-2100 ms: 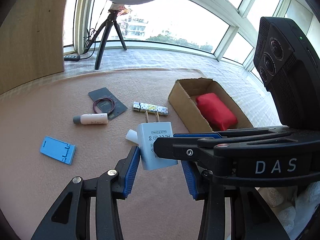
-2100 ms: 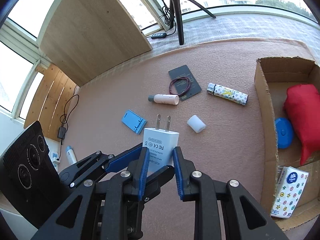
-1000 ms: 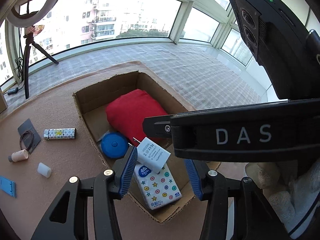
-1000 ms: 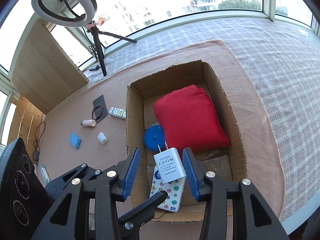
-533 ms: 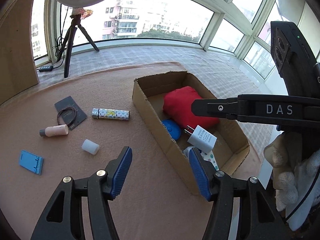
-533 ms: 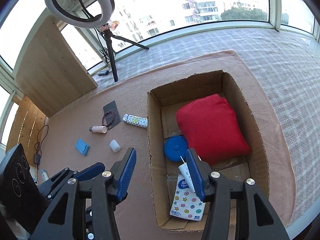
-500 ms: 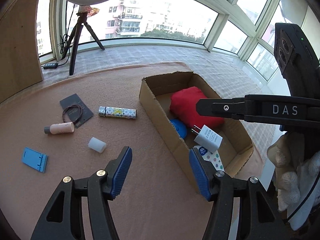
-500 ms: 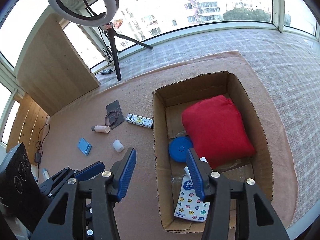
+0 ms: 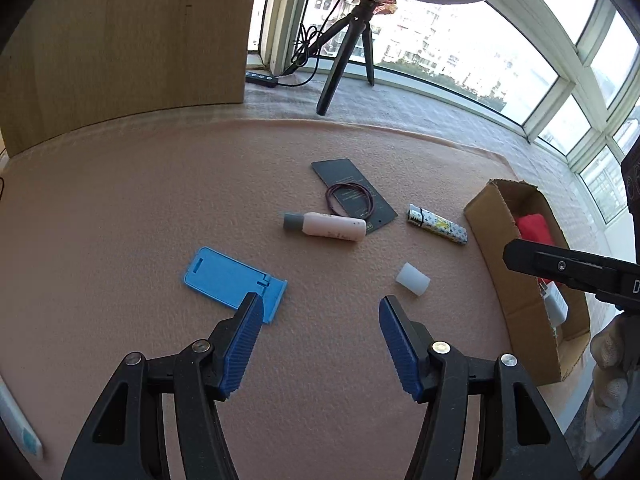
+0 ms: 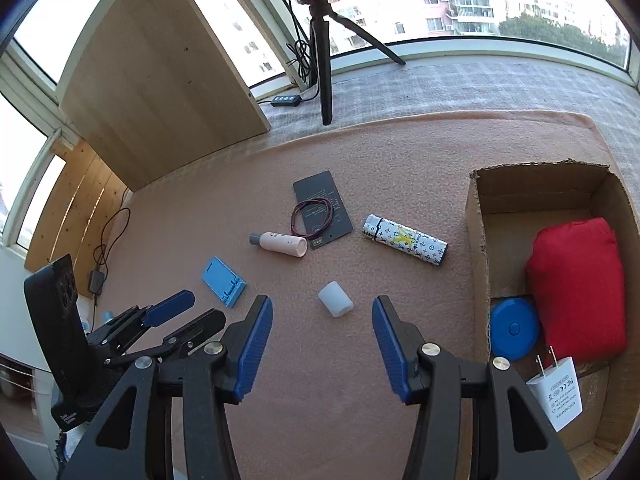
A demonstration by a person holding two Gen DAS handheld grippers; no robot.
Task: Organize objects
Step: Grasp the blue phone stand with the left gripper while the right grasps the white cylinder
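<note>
Left gripper [image 9: 320, 320]: jaws spread wide, empty, above bare pink mat [image 9: 120, 208]. Right gripper [image 10: 322, 326]: jaws spread wide, empty, with the white cap [image 10: 335, 299] on the mat between its 2 fingers. White charger [image 10: 558, 396] lies inside the cardboard box [image 10: 476, 240], near its front corner, beside the blue disc [image 10: 514, 328] and red pouch [image 10: 576, 280]. Blue stand [image 9: 234, 280], pink tube [image 9: 326, 226], dark card [image 9: 354, 196] and patterned lighter [image 9: 436, 224] lie apart on the mat, left of the box edge.
</note>
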